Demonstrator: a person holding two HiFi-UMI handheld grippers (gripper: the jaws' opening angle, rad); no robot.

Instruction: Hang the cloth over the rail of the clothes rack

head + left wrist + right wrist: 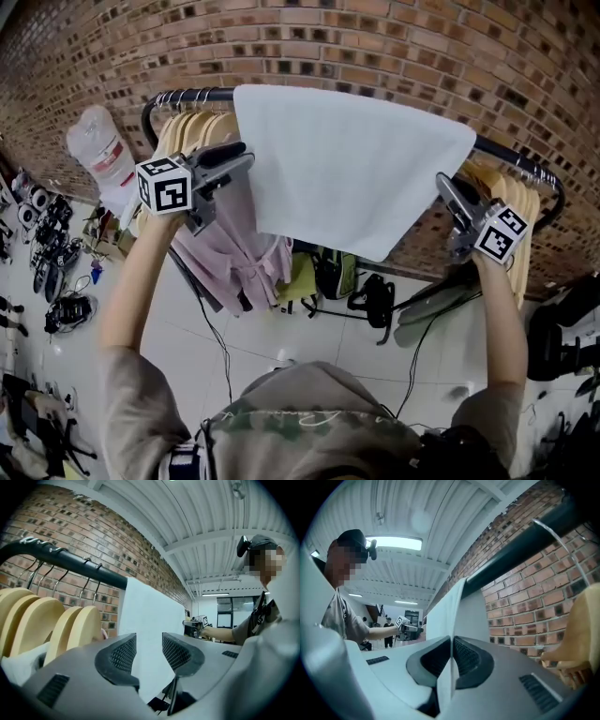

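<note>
Clothes rack (187, 95): black rail before a brick wall (375, 47); loaded with hangers, one garment and the cloth.
Cloth (347, 169): white, draped over the rail between two hanger groups.
Pink garment (230, 253): hung under the left hangers.
Wooden hangers (192, 131): bunched at both rail ends.
Left gripper (234, 159): jaws apart, nothing pressed, just beside the cloth's left edge.
Right gripper (443, 186): jaws closed on the cloth's right edge.

No legible text or labels

Evenly bright, sharp — fisheye-warped, dark corners
</note>
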